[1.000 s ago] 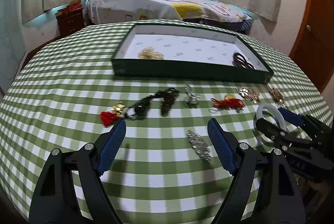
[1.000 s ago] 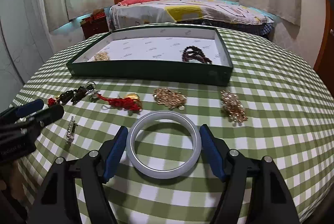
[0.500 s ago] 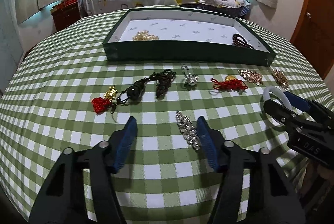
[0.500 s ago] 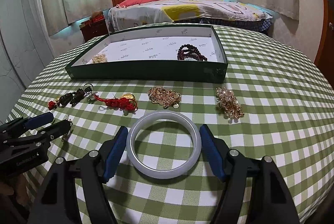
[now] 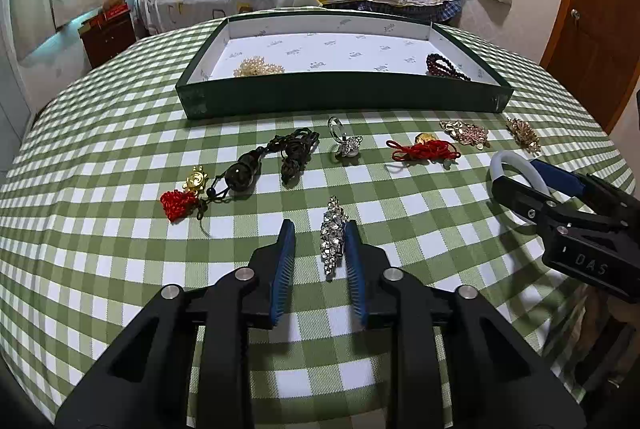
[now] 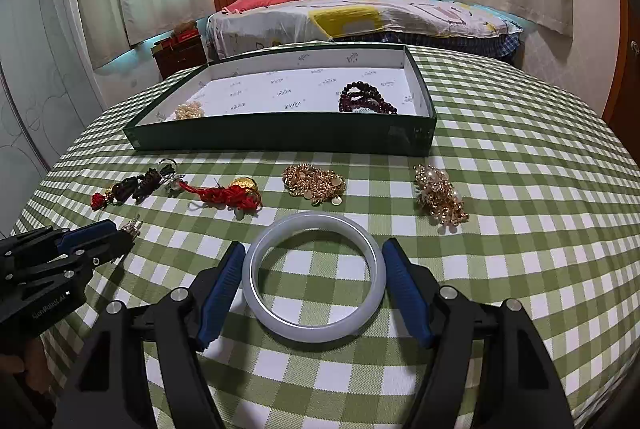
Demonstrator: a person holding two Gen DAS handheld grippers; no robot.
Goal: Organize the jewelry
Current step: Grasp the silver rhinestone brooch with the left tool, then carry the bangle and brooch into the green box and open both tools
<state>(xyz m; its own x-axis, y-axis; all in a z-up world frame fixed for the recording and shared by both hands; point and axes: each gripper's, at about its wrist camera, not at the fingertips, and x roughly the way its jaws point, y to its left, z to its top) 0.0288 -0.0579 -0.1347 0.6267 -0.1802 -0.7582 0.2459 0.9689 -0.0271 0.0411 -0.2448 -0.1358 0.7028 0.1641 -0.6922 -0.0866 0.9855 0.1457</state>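
Observation:
A silver rhinestone clip (image 5: 333, 233) lies on the checked tablecloth between the fingers of my left gripper (image 5: 320, 229), whose jaws are narrowed around it with a gap left on the left side. A white jade bangle (image 6: 314, 275) lies flat between the fingers of my right gripper (image 6: 314, 253), which brackets it closely; firm contact is unclear. The green tray (image 5: 344, 95) with a white lining stands behind, holding a pearl piece (image 5: 258, 67) and dark red beads (image 5: 444, 65). The tray (image 6: 280, 133) also shows in the right wrist view.
On the cloth lie a red tassel with gold charm (image 5: 182, 195), a dark cord pendant (image 5: 280, 157), a silver ring (image 5: 346, 143), a red knot cord (image 5: 426, 151), and two gold pieces (image 6: 314, 183) (image 6: 438, 197). A bed stands behind the table.
My left gripper has moved forward to the rhinestone clip and its jaws have narrowed around it. My right gripper has stayed around the bangle.

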